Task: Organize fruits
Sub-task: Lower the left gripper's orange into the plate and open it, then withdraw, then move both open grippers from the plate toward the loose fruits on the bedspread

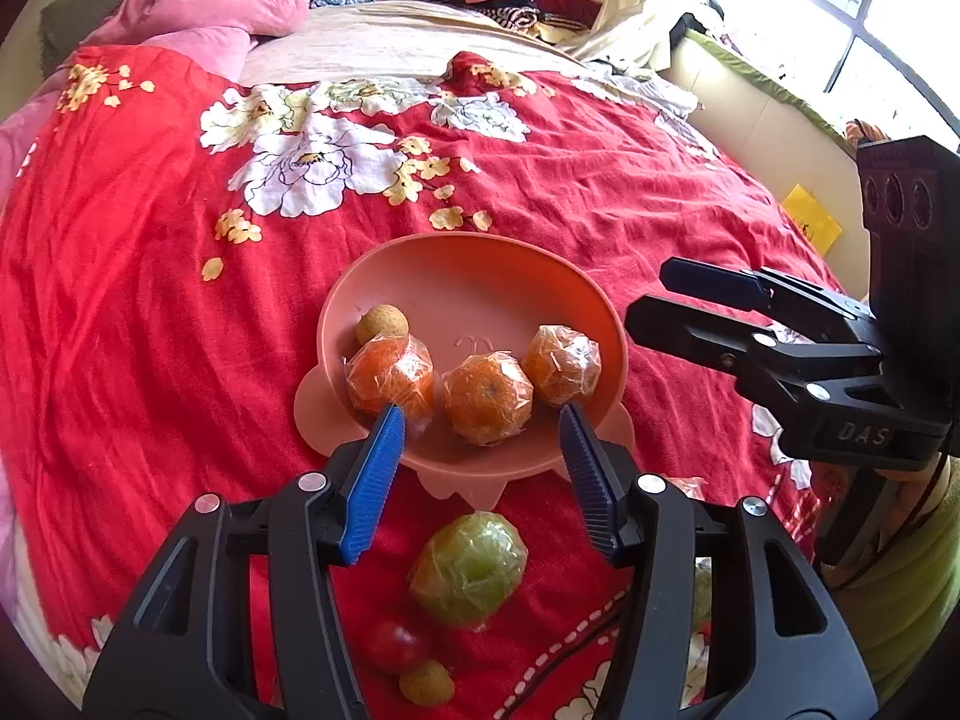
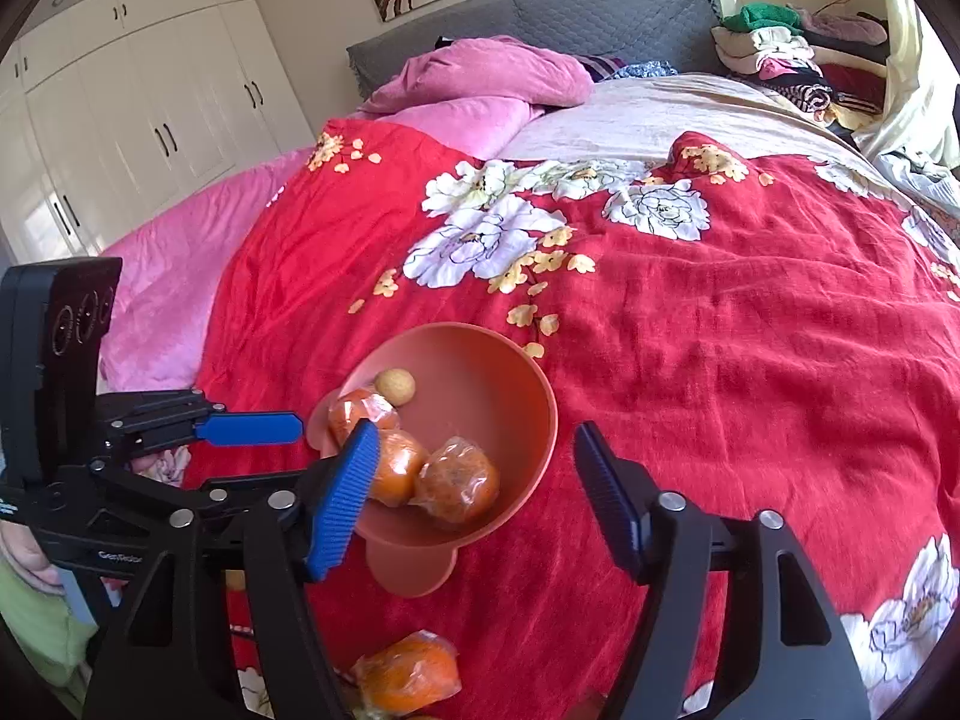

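Note:
A salmon-pink bowl (image 1: 480, 288) sits on the red floral bedspread and holds three plastic-wrapped oranges (image 1: 487, 399) and a small tan longan (image 1: 382, 324). My left gripper (image 1: 483, 426) is open and empty, hovering over the bowl's near rim. Under it on the bedspread lie a wrapped green fruit (image 1: 469, 567), a small red fruit (image 1: 393, 645) and another longan (image 1: 426, 683). My right gripper (image 2: 477, 450) is open and empty just right of the bowl (image 2: 480, 360); it also shows in the left wrist view (image 1: 666, 294). A wrapped orange (image 2: 408, 678) lies below it.
The bed carries a red floral bedspread (image 1: 150, 300), pink pillows (image 1: 228, 6) and a beige sheet (image 2: 648, 114). Folded clothes (image 2: 780, 54) are piled at the far right. White wardrobes (image 2: 120, 90) stand at left. A yellow item (image 1: 811, 225) lies on the floor at right.

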`<action>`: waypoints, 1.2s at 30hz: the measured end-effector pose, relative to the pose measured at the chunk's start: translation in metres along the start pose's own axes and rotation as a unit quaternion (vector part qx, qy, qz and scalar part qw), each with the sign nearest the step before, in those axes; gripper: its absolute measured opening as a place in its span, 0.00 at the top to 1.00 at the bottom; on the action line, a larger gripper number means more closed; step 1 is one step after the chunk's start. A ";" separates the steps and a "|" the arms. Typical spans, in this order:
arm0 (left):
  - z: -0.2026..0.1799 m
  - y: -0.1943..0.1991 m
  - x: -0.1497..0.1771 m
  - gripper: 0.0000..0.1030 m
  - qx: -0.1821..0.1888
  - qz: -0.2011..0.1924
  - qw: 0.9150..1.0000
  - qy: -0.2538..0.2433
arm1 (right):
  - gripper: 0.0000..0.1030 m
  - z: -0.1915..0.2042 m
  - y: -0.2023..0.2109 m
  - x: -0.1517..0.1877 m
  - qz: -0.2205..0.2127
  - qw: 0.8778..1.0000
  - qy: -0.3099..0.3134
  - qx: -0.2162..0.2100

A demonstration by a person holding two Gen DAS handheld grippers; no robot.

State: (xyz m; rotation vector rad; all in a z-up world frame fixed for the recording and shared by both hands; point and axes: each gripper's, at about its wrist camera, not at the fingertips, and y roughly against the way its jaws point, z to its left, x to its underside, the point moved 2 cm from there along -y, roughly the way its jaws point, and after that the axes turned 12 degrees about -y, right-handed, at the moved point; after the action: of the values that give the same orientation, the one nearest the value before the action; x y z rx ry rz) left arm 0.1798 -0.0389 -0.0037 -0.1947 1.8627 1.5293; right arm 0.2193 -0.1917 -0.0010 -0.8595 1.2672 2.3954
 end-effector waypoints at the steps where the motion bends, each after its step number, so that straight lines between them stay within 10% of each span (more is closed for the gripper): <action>1: 0.000 0.002 0.000 0.54 0.002 -0.002 1.000 0.000 | 0.32 0.002 0.004 0.000 -0.003 1.000 0.000 0.003; 36: -0.010 0.053 0.016 0.11 -0.033 -0.037 0.999 0.004 | 0.05 0.042 0.077 0.021 -0.059 0.997 0.026 0.032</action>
State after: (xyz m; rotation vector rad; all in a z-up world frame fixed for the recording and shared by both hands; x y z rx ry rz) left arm 0.1361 -0.0278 0.0295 -0.2971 1.7924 1.5439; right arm 0.1482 -0.2013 0.0539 -0.9548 1.2676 2.2442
